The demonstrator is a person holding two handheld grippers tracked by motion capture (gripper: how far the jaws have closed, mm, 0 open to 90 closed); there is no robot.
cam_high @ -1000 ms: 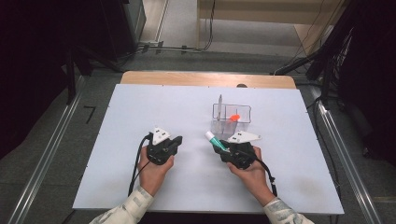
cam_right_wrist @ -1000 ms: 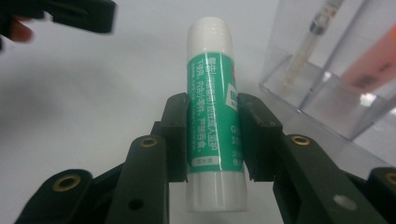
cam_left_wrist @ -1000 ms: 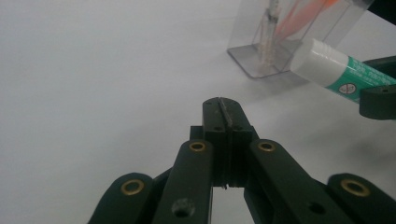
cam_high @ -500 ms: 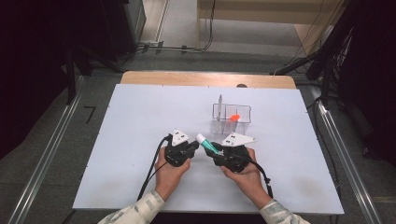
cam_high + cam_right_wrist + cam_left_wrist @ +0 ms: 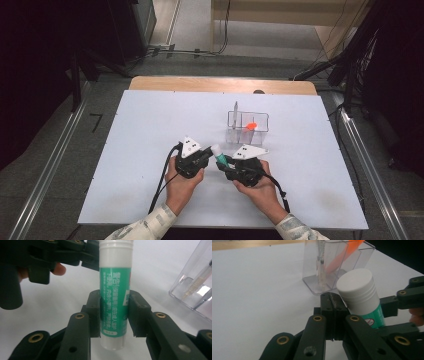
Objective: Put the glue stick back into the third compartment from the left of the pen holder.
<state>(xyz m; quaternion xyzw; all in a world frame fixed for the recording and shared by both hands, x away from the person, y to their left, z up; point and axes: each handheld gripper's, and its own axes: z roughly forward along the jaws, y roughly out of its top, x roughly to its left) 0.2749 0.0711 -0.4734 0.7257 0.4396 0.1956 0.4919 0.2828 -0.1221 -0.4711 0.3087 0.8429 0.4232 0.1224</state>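
Glue stick (image 5: pixel 115 293) clamped in right gripper (image 5: pixel 235 167), left gripper (image 5: pixel 202 159) jaws closed empty beside cap (image 5: pixel 357 287); cap still on, organizer (image 5: pixel 248 125) waiting.

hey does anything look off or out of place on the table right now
Nothing stands out. The green glue stick sits capped and intact between the right gripper's pads, the left gripper is shut beside its cap, and the clear organizer stands upright with nothing spilled.

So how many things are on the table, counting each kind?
Glue stick: 1
Clear plastic organizer box: 1
Orange thing in the box: 1
Pen standing in the box: 1
Grippers, left and right: 2
Total: 6
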